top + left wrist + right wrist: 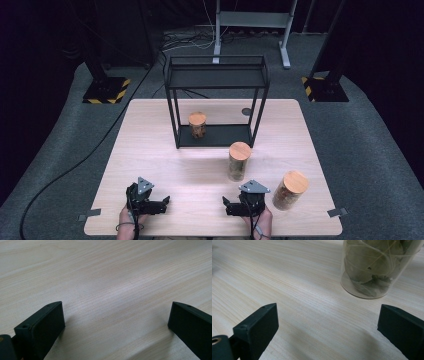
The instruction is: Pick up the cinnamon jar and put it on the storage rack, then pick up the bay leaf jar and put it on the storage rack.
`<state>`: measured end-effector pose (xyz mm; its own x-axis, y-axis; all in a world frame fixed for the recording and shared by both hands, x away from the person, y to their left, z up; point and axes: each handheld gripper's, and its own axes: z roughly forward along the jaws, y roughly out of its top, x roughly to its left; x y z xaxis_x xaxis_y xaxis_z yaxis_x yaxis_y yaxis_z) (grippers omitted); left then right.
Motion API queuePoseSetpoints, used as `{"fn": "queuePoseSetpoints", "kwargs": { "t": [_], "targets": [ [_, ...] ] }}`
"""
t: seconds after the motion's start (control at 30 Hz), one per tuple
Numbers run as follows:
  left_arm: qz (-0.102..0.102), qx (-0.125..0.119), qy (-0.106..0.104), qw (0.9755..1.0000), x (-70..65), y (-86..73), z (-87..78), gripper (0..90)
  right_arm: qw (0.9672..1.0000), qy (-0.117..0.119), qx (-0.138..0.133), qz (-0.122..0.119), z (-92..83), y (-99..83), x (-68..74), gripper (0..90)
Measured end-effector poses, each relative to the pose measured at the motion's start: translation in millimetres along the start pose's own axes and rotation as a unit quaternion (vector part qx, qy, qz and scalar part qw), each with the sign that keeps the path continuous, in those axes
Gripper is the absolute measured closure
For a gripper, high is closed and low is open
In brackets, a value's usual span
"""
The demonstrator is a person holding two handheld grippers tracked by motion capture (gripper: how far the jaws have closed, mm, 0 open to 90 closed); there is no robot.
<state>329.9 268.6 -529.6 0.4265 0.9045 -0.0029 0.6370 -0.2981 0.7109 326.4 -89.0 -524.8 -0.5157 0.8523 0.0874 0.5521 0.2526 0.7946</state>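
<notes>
Both claws, left point(166, 201) and right point(226, 204), sit low on the table point(150, 150), jaws wide apart, holding nothing. A leaf jar point(377, 267) stands just ahead of the right one.

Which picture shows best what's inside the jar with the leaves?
The right gripper view: the leaf jar sits close, so its dried green leaves show through the glass. The high view shows the same jar whole with its wooden lid, but small. The left gripper view shows bare table.
</notes>
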Motion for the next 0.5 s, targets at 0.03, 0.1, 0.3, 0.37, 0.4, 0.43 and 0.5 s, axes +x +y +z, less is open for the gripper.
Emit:
{"fn": "queuePoseSetpoints", "kwargs": {
  "t": [0.03,0.1,0.3,0.37,0.4,0.43,0.5],
  "targets": [
    [0.000,0.000,0.000,1.0000,0.0,0.0,0.0,0.0,1.0000,-0.001,0.000,0.000,0.0,0.0,0.1,2.5],
    [0.000,0.000,0.000,1.0000,0.0,0.0,0.0,0.0,1.0000,-0.001,0.000,0.000,0.1,0.1,-0.1,2.5],
    [0.000,0.000,0.001,1.0000,-0.1,0.0,-0.1,0.0,0.9999,-0.013,-0.001,0.003,-0.3,-0.1,0.7,2.2],
    [0.000,0.000,0.000,1.0000,-0.1,0.0,-0.1,0.0,0.9998,-0.019,-0.003,0.001,-0.6,-0.2,1.3,2.2],
    [0.000,0.000,0.000,1.0000,-0.2,0.1,-0.1,0.0,0.9998,-0.020,-0.002,0.002,-0.5,-0.2,1.1,2.2],
    [0.000,0.000,0.000,1.0000,-0.1,0.1,-0.1,0.0,0.9998,-0.020,0.000,0.004,-0.4,-0.2,0.8,2.1],
    [0.000,0.000,0.000,1.0000,-0.2,0.1,-0.1,0.0,0.9997,-0.021,-0.001,0.008,-1.0,-0.3,0.2,1.6]
  ]
}}
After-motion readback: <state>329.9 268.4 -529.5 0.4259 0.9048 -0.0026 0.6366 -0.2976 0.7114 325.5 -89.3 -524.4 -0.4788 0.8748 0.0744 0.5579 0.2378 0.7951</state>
